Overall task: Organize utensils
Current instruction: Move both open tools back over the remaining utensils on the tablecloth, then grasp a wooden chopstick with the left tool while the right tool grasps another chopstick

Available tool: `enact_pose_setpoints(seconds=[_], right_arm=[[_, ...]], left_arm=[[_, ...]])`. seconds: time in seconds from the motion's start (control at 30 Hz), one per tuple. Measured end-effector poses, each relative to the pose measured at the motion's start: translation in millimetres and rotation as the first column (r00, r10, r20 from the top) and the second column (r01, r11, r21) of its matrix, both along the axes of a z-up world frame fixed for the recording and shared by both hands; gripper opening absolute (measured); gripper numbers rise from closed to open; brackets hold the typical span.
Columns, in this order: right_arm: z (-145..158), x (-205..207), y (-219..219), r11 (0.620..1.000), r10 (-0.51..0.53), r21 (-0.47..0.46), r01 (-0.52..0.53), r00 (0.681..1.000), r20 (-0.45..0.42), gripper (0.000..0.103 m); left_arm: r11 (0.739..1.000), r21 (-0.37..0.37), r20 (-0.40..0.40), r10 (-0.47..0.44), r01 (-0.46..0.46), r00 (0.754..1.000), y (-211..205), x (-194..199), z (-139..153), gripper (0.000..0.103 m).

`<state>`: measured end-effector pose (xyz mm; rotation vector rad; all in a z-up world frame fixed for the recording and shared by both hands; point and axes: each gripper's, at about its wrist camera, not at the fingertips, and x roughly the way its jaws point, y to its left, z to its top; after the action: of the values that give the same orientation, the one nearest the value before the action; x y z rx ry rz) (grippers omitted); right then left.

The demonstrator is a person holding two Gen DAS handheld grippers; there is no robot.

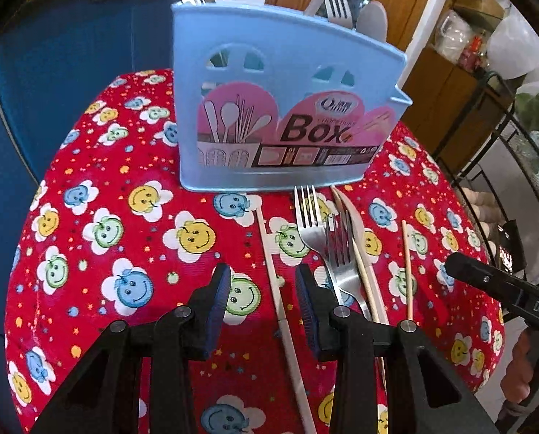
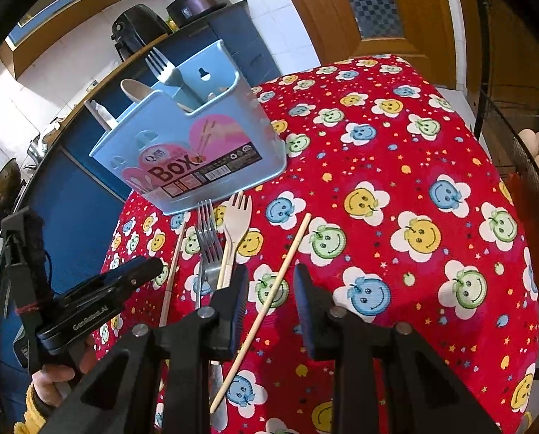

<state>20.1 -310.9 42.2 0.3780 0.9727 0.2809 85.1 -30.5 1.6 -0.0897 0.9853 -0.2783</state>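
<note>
We see a light blue utensil box (image 1: 269, 83) standing upright on a red smiley-flower tablecloth (image 1: 124, 224), label side toward us. Already in it: a fork (image 2: 164, 68), a spoon (image 2: 133, 90) and what looks like a knife handle (image 2: 101, 112), sticking out the top.

Loose utensils lie on the cloth just in front of the box. In the left wrist view: two metal forks (image 1: 327, 249) overlapping, a pale plastic piece (image 1: 356, 238) beside them (the right wrist view shows a pale spork (image 2: 235, 231) there), one chopstick (image 1: 280, 289) to their left, another chopstick (image 1: 407, 271) off to their right.

Our left gripper (image 1: 262, 307) hangs over the cloth, jaws partly apart, nothing between the pads; the left chopstick lies just by its right finger, not gripped.

Our right gripper (image 2: 269, 311) is also partly apart, narrower. The second chopstick (image 2: 265, 307) runs diagonally through the gap between its fingers, lying on the cloth; pads not pressing on it as far as we can tell.

A hand (image 2: 58, 376) in a yellow sleeve holds the left gripper's handle.
</note>
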Motion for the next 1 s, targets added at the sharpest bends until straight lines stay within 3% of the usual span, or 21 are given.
enact_pose_setpoints(seconds=[0.37,0.63,0.8,0.87,1.0], right_arm=[[-4.7,2.6,-4.3,1.000,-0.006,0.008,0.006,1.000,-0.015,0.028],[-5.4,3.8,-5.3,1.000,-0.006,0.011,0.006,1.000,-0.020,0.028],[-6.7,5.2,-4.7,1.000,-0.003,0.012,0.004,1.000,-0.026,0.028],[-7.6,6.2,-4.0,1.000,-0.001,0.017,0.001,0.999,-0.032,0.028],[-7.8,8.5,-2.2,1.000,0.005,0.017,-0.004,0.999,-0.043,0.028]], left_arm=[[0.997,0.052,-0.053,-0.061,0.064,0.997,-20.5,16.6,-5.7,0.038],[0.996,0.064,-0.095,-0.055,0.061,0.994,-21.1,26.4,-16.4,0.037],[0.991,0.112,-0.091,-0.064,0.074,0.994,-26.5,28.9,-17.2,0.025],[0.989,0.121,-0.093,-0.068,0.079,0.993,-28.4,30.6,-17.4,0.014],[0.991,0.114,-0.097,-0.065,0.076,0.993,-28.9,33.0,-17.7,0.008]])
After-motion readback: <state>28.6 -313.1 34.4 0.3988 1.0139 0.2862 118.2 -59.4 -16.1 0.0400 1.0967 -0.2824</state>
